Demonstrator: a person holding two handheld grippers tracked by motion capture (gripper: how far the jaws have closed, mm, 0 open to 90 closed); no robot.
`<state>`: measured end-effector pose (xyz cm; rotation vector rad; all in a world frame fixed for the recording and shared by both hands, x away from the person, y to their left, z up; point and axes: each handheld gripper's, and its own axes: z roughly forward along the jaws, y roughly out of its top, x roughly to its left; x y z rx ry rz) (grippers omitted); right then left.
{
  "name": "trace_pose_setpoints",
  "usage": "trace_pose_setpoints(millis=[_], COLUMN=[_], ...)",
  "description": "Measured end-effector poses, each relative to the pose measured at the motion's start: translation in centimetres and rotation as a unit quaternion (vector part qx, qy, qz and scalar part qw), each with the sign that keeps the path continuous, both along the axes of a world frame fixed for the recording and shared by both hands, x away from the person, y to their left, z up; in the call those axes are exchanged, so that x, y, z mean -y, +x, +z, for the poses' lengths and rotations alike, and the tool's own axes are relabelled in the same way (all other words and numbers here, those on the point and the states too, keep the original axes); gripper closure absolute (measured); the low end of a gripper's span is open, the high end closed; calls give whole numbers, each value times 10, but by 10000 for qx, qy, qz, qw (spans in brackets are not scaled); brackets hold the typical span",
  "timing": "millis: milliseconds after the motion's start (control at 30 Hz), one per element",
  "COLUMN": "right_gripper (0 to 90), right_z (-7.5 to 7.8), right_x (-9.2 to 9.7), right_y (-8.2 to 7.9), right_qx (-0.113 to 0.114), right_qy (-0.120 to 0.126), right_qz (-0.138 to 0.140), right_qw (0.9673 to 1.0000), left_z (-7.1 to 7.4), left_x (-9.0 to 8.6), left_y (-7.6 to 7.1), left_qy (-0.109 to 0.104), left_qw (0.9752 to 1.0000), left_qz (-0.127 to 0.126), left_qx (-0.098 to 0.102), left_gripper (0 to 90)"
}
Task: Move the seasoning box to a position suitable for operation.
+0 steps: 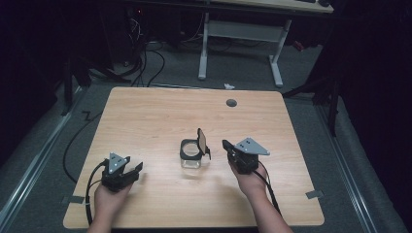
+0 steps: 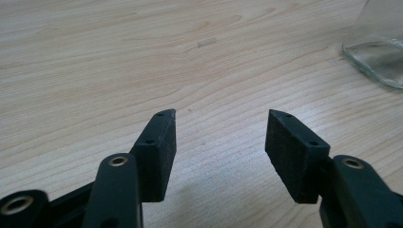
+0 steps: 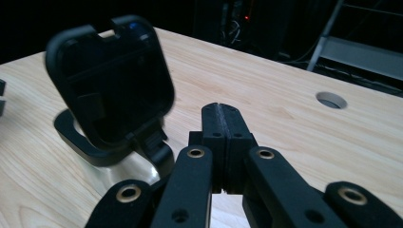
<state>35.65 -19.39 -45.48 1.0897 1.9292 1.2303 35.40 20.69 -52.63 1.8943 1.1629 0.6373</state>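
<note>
A small square glass jar (image 1: pixel 191 158) with a black rim stands near the middle of the wooden table (image 1: pixel 160 116). Its hinged black lid (image 1: pixel 202 141) stands flipped up on the jar's right side. In the right gripper view the lid (image 3: pixel 110 80) rises just left of my right gripper (image 3: pixel 223 114), whose jaws are shut with nothing between them. That right gripper (image 1: pixel 226 144) sits just right of the jar. My left gripper (image 1: pixel 136 169) rests low at the front left, open and empty. In the left gripper view its pads (image 2: pixel 159 152) stand apart, with the jar's glass base (image 2: pixel 378 45) at the far right.
A round cable hole (image 1: pixel 231 103) lies in the table's far right part. Beyond the table stand a white desk frame (image 1: pixel 240 34) and cables on the grey floor. Cables trail from both grippers off the front edge.
</note>
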Motion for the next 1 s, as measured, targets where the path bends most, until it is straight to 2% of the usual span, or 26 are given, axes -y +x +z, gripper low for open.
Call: trace_pose_setpoints(millis=[200, 533, 1000], right_gripper=[900, 900, 900], right_z=[7, 13, 22], right_x=[-15, -40, -51], right_y=[7, 17, 19], right_qx=[31, -16, 105], right_qy=[-62, -11, -22], right_qz=[185, 411, 522], right_qw=[9998, 9992, 9986], left_z=[1, 2, 2], left_x=[-2, -5, -5], left_y=[0, 0, 0], left_qy=[-34, -45, -34], left_qw=[10000, 10000, 10000], left_qz=[20, 39, 43], left_qx=[19, 32, 32], left_gripper=[445, 445, 446])
